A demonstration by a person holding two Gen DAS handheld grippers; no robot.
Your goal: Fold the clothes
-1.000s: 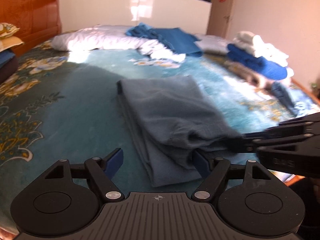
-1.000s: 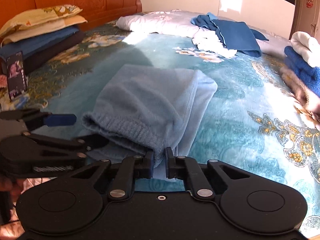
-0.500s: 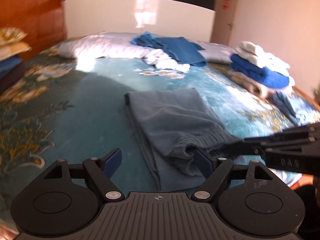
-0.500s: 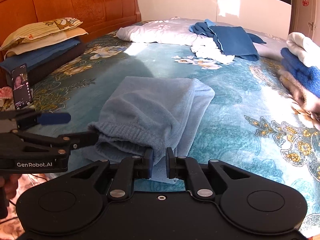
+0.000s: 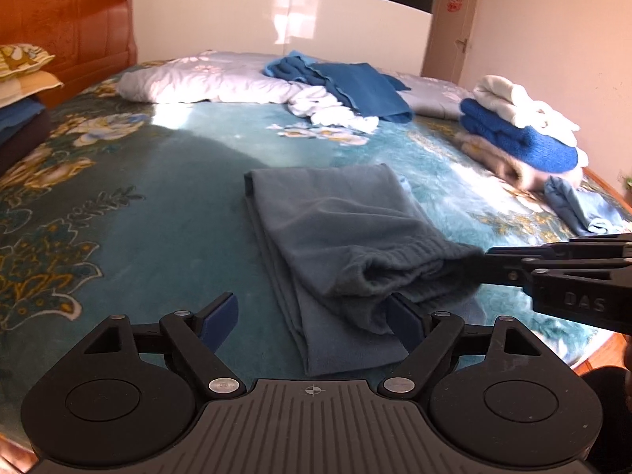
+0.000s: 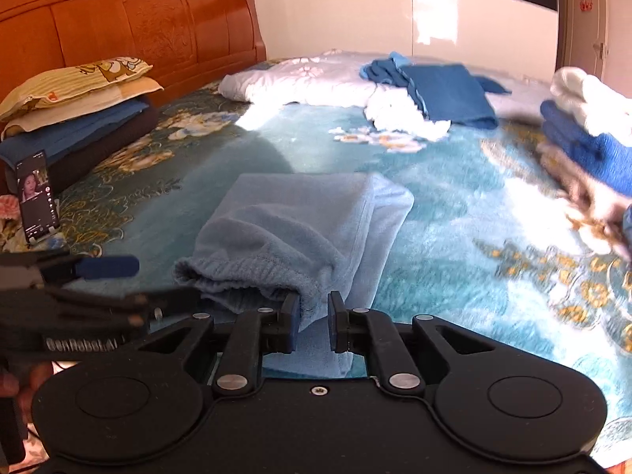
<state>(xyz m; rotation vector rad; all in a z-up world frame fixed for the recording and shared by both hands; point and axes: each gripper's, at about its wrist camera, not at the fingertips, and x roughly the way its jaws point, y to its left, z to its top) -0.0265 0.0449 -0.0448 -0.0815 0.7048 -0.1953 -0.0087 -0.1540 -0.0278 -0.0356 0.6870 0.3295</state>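
A light blue-grey fleece garment lies folded in the middle of the bed, its ribbed hem bunched at the near end. My right gripper is shut on that hem, with fabric pinched between its pads; in the left wrist view the right gripper reaches in from the right edge. My left gripper stands open low over the garment's near left part, its right fingertip against the bunched fold. The right wrist view shows the left gripper beside the hem on the left, a hand behind it.
The bed has a teal floral blanket. A stack of folded clothes sits at the right edge. Loose blue and white clothes and a white quilt lie at the back. Pillows, a propped phone and a wooden headboard stand left.
The right wrist view has tilted up a little and shows more of the headboard. The hem stays pinched in the right gripper, and the left gripper stays open beside it.
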